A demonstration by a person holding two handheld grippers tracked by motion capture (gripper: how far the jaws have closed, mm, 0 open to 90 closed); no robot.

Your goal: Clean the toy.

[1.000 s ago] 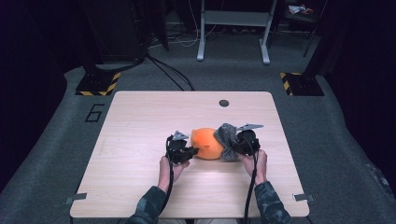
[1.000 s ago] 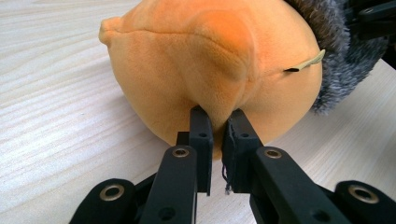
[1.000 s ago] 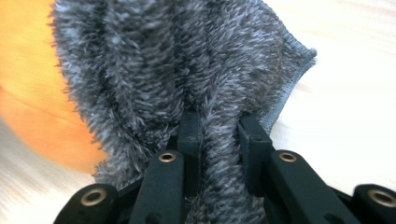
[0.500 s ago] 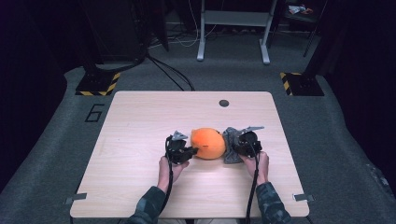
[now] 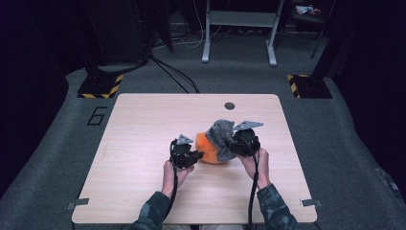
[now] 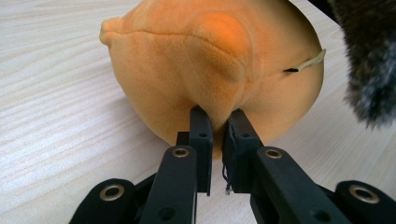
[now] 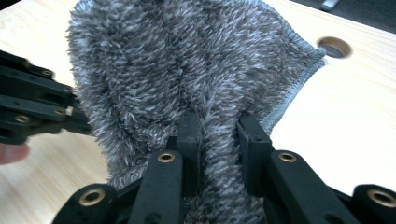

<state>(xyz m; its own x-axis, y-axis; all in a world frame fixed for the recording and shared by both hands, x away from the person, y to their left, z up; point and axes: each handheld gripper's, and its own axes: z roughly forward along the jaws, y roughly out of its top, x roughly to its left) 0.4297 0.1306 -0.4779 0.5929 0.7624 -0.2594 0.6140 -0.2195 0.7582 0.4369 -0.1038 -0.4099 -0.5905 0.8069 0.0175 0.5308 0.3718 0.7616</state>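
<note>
On the pale wooden desk (image 5: 143,143), a round orange plush toy (image 5: 208,149) sits a little toward five o'clock of the centre, with a shaggy grey cloth (image 5: 223,138) draped over its top and its three o'clock side. The left tool (image 5: 191,157) comes in at the toy's nine o'clock, held by the left hand (image 5: 171,175); in the left gripper view its two black jaws are drawn nearly together and pinch a small fold of the orange plush toy (image 6: 210,60) low on its near face, the toy resting on the desk (image 6: 51,107) with a small tan tag sticking out at three o'clock and the grey cloth (image 6: 369,56) hanging at the upper right edge. The right tool (image 5: 235,143), in the right hand (image 5: 255,163), sits at the toy's three o'clock, with its grey three-cornered plate on top. In the right gripper view its jaws are pressed on a bunched ridge of the grey cloth (image 7: 187,65), which rises fluffy and crumpled ahead of them, its stitched hem running down at two o'clock. Beyond that hem a round hole (image 7: 334,46) in the desk (image 7: 355,121) shows at one o'clock; in the high view the same hole (image 5: 230,106) lies near the far edge, at twelve o'clock from the toy. The left tool (image 7: 28,102) shows at nine o'clock of that view, just beside the cloth.
</note>
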